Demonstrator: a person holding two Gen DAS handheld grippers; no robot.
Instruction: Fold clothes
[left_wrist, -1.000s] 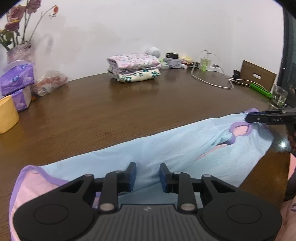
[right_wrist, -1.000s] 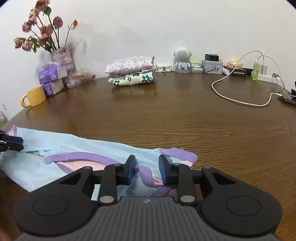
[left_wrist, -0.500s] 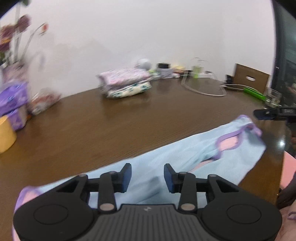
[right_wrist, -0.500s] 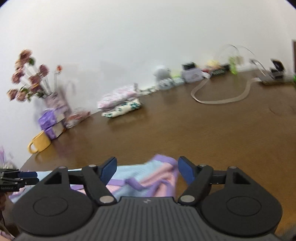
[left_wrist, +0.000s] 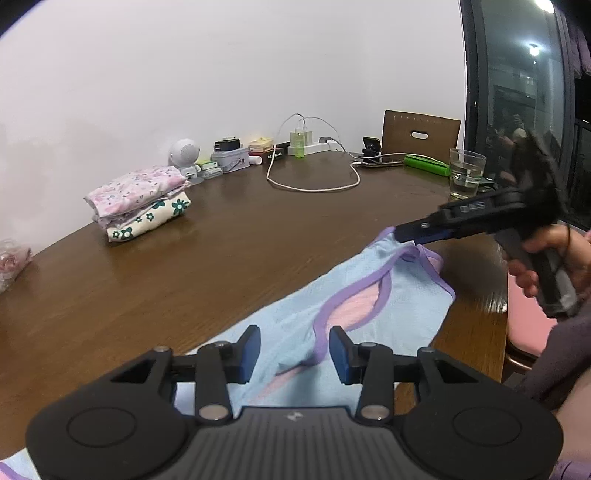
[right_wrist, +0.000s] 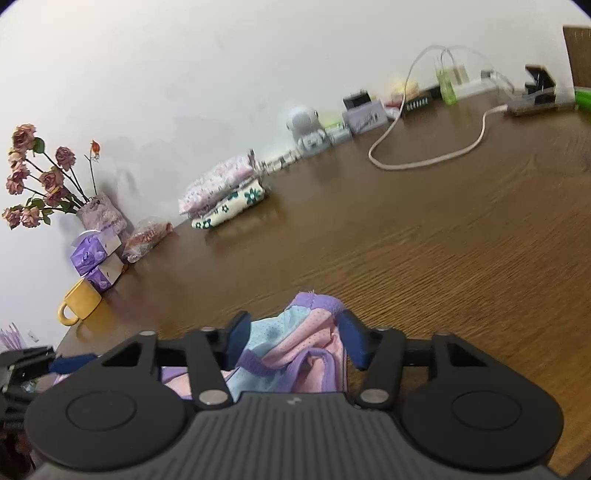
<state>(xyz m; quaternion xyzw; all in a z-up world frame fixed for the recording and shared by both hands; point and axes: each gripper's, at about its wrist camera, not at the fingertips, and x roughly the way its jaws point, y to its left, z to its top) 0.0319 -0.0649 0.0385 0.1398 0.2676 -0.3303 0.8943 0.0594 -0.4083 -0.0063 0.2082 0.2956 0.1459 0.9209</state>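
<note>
A light-blue garment (left_wrist: 388, 295) with purple trim and pink lining lies stretched along the near edge of the brown table (left_wrist: 258, 251). My left gripper (left_wrist: 295, 350) hovers over its middle, open, with flat cloth under the gap and no pad touching it. A hand holds my right gripper (left_wrist: 406, 234) at the garment's far right corner. In the right wrist view its jaws are closing, and the right gripper (right_wrist: 295, 336) squeezes a raised bunch of the garment (right_wrist: 306, 354) between its pads. The left gripper (right_wrist: 70, 363) shows at the far left of that view.
A stack of folded clothes (left_wrist: 140, 199) sits mid-table. Along the wall are a white cable (left_wrist: 314, 184), small boxes and a glass of water (left_wrist: 466, 173). A yellow mug (right_wrist: 81, 301), tissue packs (right_wrist: 92, 258) and a vase of flowers (right_wrist: 99, 214) stand at the left end. The table's right edge (left_wrist: 498, 295) borders a pink seat (left_wrist: 524, 325).
The left gripper slid right along the garment and its jaws widened. The right gripper rolled, opened wide, then closed again around the bunched corner.
</note>
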